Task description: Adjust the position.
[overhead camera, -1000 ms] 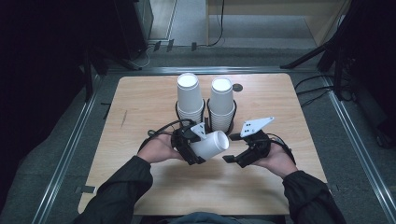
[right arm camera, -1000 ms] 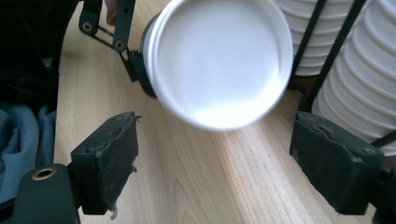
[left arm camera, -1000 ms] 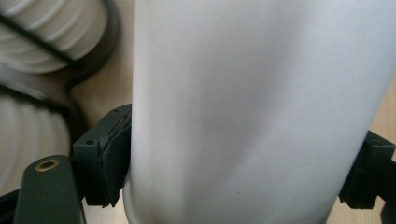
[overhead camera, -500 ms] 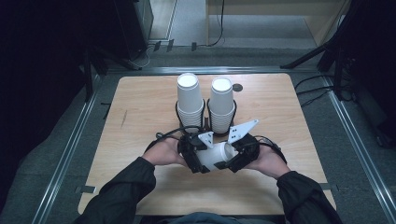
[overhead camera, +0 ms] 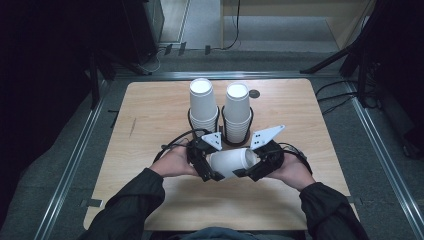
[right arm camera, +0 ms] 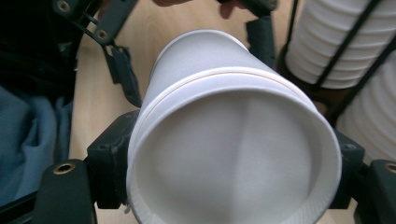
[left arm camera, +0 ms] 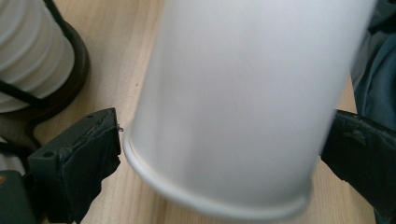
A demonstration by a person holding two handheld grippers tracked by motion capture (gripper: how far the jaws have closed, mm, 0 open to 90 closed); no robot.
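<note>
Item: one white paper cup (overhead camera: 231, 162), lying on its side above the near middle of the table (overhead camera: 150, 110), held between two hand-held grippers.

Right hand-held gripper (overhead camera: 248, 171): jaws pressed on either side of the cup's rim end, the open mouth facing it; they have just been closing, cup between them.

Left hand-held gripper (overhead camera: 210, 167): jaws spread to both sides of the cup's base end, a small gap showing at one pad; they have just been opening, with the cup between them.

Behind, touching side by side: two black wire holders, left stack of cups (overhead camera: 203, 105) and right stack of cups (overhead camera: 236, 107).

Surface: pale wood table. Surroundings: grey floor, metal rails, dark room.
</note>
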